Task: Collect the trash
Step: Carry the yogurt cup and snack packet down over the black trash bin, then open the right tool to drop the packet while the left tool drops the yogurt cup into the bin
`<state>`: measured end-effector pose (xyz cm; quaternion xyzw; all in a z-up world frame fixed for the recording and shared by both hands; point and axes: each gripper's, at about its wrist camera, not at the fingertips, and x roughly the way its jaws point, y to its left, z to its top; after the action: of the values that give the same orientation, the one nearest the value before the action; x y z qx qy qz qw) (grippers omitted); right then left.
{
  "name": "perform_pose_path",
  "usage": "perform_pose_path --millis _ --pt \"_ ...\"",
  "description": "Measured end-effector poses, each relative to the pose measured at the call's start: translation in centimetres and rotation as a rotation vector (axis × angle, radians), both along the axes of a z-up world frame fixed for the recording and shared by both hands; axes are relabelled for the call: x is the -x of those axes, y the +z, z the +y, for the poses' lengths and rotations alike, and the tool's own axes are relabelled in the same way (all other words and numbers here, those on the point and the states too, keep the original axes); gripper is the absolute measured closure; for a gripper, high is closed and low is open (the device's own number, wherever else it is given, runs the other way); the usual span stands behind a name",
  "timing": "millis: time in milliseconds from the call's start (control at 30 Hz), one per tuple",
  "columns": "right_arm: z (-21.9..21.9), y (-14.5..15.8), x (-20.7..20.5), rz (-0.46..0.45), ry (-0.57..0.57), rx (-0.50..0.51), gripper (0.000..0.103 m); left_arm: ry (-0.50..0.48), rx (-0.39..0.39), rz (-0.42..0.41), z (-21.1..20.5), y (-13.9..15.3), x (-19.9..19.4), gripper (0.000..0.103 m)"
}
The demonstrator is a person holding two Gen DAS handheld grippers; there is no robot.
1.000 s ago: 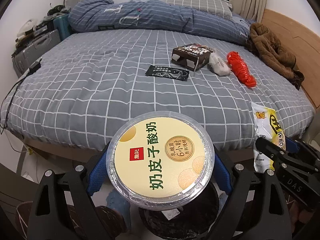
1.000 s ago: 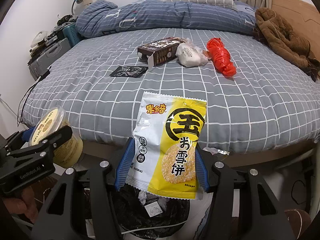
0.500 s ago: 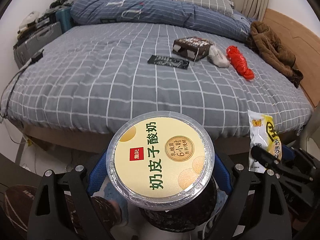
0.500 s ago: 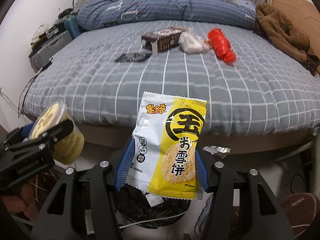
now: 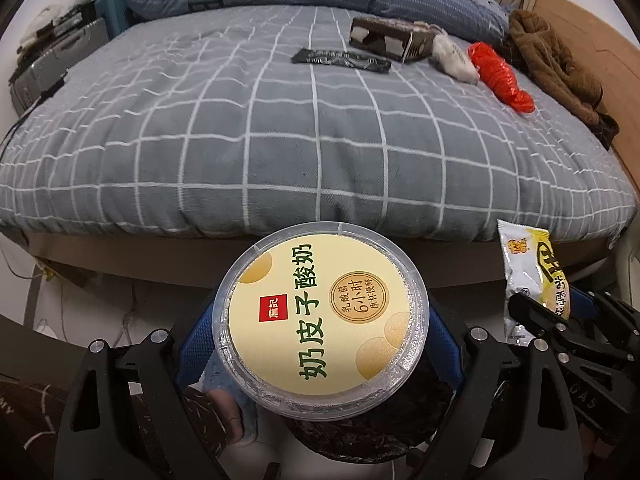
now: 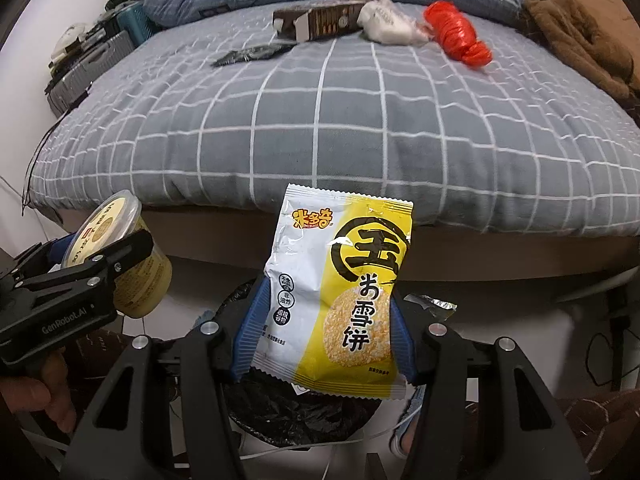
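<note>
My left gripper [image 5: 320, 344] is shut on a round yogurt cup [image 5: 320, 320] with a cream and yellow lid, its blue pads pressed on the cup's sides. The cup [image 6: 120, 256] also shows at the left of the right wrist view. My right gripper [image 6: 322, 332] is shut on a white and yellow rice cracker packet [image 6: 336, 296], which stands upright between the pads. Both are held over a bin lined with a black bag [image 6: 288, 412] [image 5: 360, 436] on the floor at the foot of the bed. The packet [image 5: 532, 276] appears at the right of the left wrist view.
On the grey checked bed [image 5: 280, 128] lie a brown carton [image 5: 388, 38], a black wrapper [image 5: 340, 60], a white crumpled bag [image 5: 452, 60] and a red bag [image 5: 500, 76]. A brown coat [image 5: 556, 64] lies at the right edge. Cases [image 6: 88, 68] stand at the left.
Both grippers have sunk toward the bin and tipped further down, each still gripping its item. The bed edge now sits higher in both views.
</note>
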<state>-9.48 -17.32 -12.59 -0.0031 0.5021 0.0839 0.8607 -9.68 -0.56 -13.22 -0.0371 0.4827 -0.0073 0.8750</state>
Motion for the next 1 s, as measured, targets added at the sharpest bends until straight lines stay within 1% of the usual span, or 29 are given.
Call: perform_pose_path --millis 200,400,633,867,1000 --pt "0.8 -2.9 -1.0 0.053 0.022 0.027 0.05 -0.006 -0.009 0.028 0.0 -2.0 -0.8 0.017" --pt "1.9 -4.9 -1.8 0.104 0.046 0.025 0.05 0.009 -0.035 0.055 1.0 -3.6 -1.1 0.017" --pt "3.6 -6.6 -2.0 0.14 0.074 0.04 0.047 0.04 -0.047 0.086 2.6 -4.9 -0.7 0.017" --pt "4.8 -7.7 -1.8 0.153 0.091 0.057 0.046 0.06 -0.045 0.104 4.2 -5.7 0.3 0.017" --pt "5.2 -8.3 -1.7 0.166 0.093 0.052 0.042 0.064 -0.046 0.121 4.7 -6.4 0.8 0.017"
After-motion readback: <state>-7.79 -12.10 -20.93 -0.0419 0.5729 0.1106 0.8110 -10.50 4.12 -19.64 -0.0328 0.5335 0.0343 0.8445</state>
